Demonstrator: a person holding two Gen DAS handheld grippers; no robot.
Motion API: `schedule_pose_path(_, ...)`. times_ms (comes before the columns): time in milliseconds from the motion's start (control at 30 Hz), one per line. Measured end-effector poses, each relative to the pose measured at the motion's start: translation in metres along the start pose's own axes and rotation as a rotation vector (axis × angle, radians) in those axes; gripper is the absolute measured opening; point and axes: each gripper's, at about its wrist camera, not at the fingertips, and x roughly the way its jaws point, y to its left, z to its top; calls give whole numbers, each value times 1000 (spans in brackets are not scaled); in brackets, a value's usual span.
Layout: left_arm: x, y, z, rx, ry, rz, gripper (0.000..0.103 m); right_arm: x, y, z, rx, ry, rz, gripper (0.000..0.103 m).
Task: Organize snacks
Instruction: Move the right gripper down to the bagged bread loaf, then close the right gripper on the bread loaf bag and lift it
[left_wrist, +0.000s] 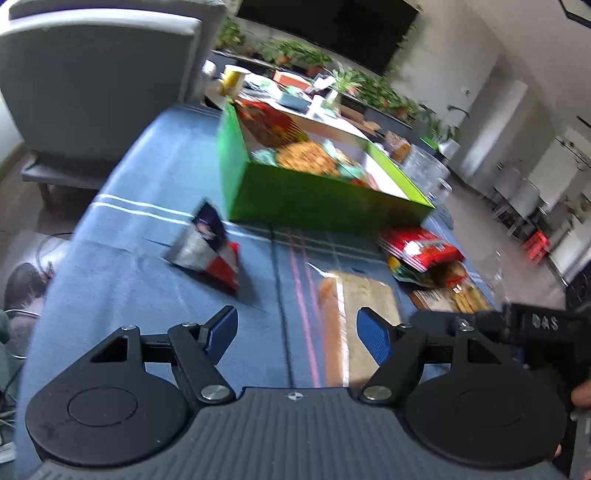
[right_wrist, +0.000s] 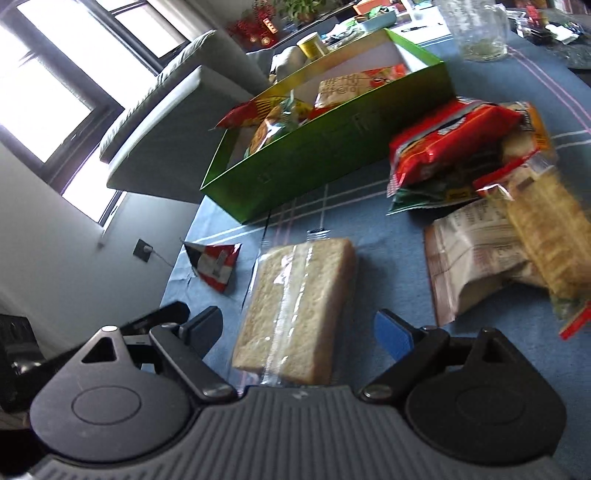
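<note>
A green box (left_wrist: 295, 199) (right_wrist: 332, 140) holding several snack packets stands on the blue tablecloth. A wrapped bread slice (right_wrist: 295, 306) (left_wrist: 354, 317) lies between the open fingers of my right gripper (right_wrist: 299, 332), not clamped. My left gripper (left_wrist: 295, 332) is open and empty above the cloth, left of the bread. A small red, white and dark packet (left_wrist: 210, 247) (right_wrist: 214, 264) lies in front of the box. A red packet (left_wrist: 421, 251) (right_wrist: 450, 140) tops a pile of snacks at the right. The right gripper's body shows at the left wrist view's right edge.
A grey sofa (left_wrist: 92, 81) (right_wrist: 177, 122) stands behind the table. A clear glass jar (right_wrist: 476, 29) (left_wrist: 424, 170) stands past the box. A yellow cup (left_wrist: 232, 77) and other clutter sit on a farther table. Biscuit packs (right_wrist: 546, 236) lie at the right.
</note>
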Motion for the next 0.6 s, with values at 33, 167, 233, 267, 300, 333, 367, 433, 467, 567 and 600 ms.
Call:
schedule_pose_path(33,1,-3,-1,12,10,-14,69,-1,-1,0,3,-1,-3,64)
schedule_pose_path(167,7,-12,-7,52,40,-44,69,0,-4,0,25,1,1,64)
schedule_pose_path(233,11,-15,-9,59,55,-47,69,1,-6,-1,35,4,6,64)
schedule_pose_path(267,12,-16,-10,61,62,-48,69,1,-7,-1,40,6,9,64)
schedule_pose_path(300,14,-17,-11,62,68,-50,69,2,-7,-1,44,8,11,64)
schedule_pose_path(333,15,-18,-12,63,74,-55,69,2,-7,-2,46,10,12,64)
schedule_pose_path(367,16,-19,-12,65,79,-61,69,3,-7,-2,46,12,14,64)
schedule_pose_path(433,18,-22,-14,76,86,-71,68,3,-6,-3,44,14,17,64)
schedule_pose_path(467,19,-23,-15,84,87,-75,67,3,-5,-3,42,13,19,63)
schedule_pose_path(567,25,-27,-20,111,97,-88,57,5,-2,-4,29,19,26,49)
schedule_pose_path(600,27,-28,-21,112,106,-96,53,6,-1,-4,24,26,29,42)
